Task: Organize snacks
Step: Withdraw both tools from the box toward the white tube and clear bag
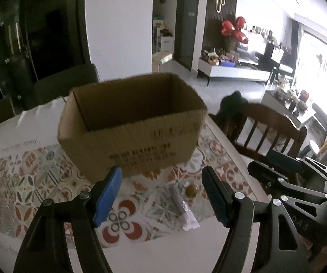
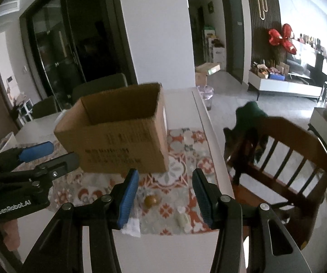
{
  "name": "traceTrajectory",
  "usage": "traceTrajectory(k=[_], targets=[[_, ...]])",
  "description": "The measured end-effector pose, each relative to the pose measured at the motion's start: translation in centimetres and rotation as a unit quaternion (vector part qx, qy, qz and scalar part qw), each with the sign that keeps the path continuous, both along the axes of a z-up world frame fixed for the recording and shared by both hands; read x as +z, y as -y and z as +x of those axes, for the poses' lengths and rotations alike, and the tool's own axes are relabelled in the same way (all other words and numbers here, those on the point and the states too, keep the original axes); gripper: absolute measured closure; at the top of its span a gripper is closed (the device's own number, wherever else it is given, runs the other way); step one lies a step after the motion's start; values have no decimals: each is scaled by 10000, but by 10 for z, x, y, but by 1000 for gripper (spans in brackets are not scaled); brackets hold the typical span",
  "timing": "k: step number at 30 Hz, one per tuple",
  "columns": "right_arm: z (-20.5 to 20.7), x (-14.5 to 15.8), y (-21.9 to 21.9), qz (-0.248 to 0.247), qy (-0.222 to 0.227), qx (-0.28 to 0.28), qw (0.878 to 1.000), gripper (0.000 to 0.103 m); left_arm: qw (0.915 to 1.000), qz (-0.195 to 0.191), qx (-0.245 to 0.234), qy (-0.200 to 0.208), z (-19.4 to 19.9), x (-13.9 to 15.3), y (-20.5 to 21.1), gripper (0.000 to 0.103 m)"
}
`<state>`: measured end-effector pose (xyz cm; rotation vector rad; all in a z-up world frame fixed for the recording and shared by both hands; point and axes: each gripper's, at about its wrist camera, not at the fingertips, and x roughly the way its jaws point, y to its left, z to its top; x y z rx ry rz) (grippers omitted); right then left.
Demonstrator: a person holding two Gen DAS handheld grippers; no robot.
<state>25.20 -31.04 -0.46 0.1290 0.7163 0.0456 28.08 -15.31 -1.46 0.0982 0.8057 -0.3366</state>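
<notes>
While both claws gape empty, only the right claw [image 2: 165, 182] view shows the pale wrapped snack [image 2: 182, 219].

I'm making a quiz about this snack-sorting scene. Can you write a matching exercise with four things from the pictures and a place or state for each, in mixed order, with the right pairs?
Things:
1. cardboard box
2. round brown snack
3. wooden chair
4. left gripper

Places or states:
A. beside the table's right edge
B. open-topped, on the patterned mat
C. jaws apart, holding nothing
D. on the mat, nearer the camera than the box

Pairs: 1-B, 2-D, 3-A, 4-C
</notes>
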Motion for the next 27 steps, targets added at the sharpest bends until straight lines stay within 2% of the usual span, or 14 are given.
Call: traceTrajectory(k=[15, 27], targets=[[-18, -62, 8, -2, -628, -4, 9980, 53, 9957, 123, -219, -892, -8, -71, 16, 31], [-8, -100, 14, 102, -1077, 20, 9941, 54, 9883, 57, -190, -1511, 8, -112, 25, 32]])
